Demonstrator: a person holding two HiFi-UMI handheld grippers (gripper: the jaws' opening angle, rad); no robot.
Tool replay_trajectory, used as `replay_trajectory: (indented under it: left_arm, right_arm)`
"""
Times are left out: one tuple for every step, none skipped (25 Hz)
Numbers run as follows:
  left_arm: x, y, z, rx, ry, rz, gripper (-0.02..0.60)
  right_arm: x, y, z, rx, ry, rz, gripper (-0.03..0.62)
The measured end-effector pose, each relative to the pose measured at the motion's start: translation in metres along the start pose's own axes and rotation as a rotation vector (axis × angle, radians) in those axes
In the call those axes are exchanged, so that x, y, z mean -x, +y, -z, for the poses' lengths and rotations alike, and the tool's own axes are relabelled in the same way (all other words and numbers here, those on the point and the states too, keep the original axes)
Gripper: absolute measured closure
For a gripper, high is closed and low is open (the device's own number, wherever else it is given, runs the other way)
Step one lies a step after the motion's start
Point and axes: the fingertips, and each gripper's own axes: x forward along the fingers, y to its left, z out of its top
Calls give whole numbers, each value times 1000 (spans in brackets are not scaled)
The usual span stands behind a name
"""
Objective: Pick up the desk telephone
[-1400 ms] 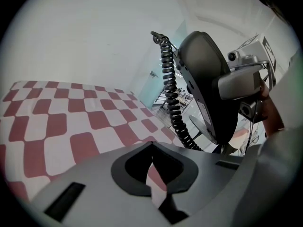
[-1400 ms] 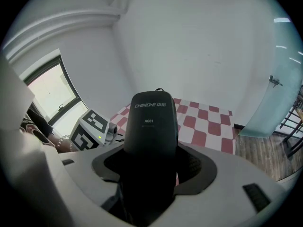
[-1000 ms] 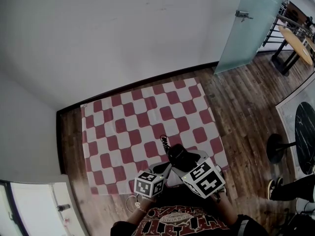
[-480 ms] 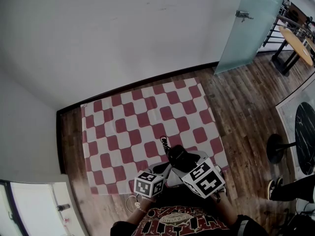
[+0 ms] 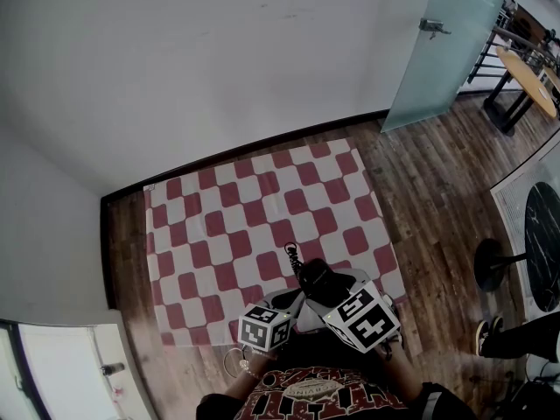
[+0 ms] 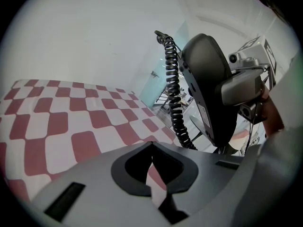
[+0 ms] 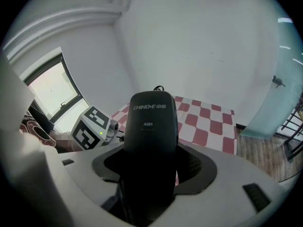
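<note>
Desk telephone handset (image 7: 150, 141): black, upright, printed back facing the right gripper cam. It's clamped btwn the right tongs (image 7: 154, 171), jaws pressed on either side of its lower half. Seen from the head view the handset sits close to the person's torso, over the near edge of the checkered cloth (image 5: 254, 226). Black coiled cord (image 6: 174, 93) hangs from the handset's top end and runs down past it; lower end can't be made out. No phone base seen in any view.

Left tongs (image 6: 154, 174): jaws together w/ only a thin slit, nothing btwn them, just beside the right ones, to the handset's left.

Red/white cloth lies flat on the wood floor (image 5: 420, 191), far edge along the white wall (image 5: 219, 59). Frosted glass door (image 5: 446, 42) stands at the cloth's far right.
</note>
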Motion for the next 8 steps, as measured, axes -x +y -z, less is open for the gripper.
replay_trajectory:
  left_arm:
    - [0,0,0,0,0,-1,577]
    - [0,0,0,0,0,-2,577]
    - [0,0,0,0,0,-2,577]
    - [0,0,1,-1,0,-1,577]
    - [0,0,1,-1,0,-1,577]
    - [0,0,1,-2,1,0,577]
    - [0,0,1,-2,2,1,577]
    - [1,0,2,-2,4,2,577]
  right_arm:
    - [0,0,0,0,1,-1,304]
    - [0,0,1,1,2,-2,304]
    - [-1,0,1,1,3,-3,304]
    - [-1,0,1,2,4,-3,304]
    - [-1,1,1,2,5,-3,304]
    - [-1,1,1,3,6,-3,304]
    - [-2,1,2,3,7,-4,304]
    - [-2,2,2,3,8,-4,304]
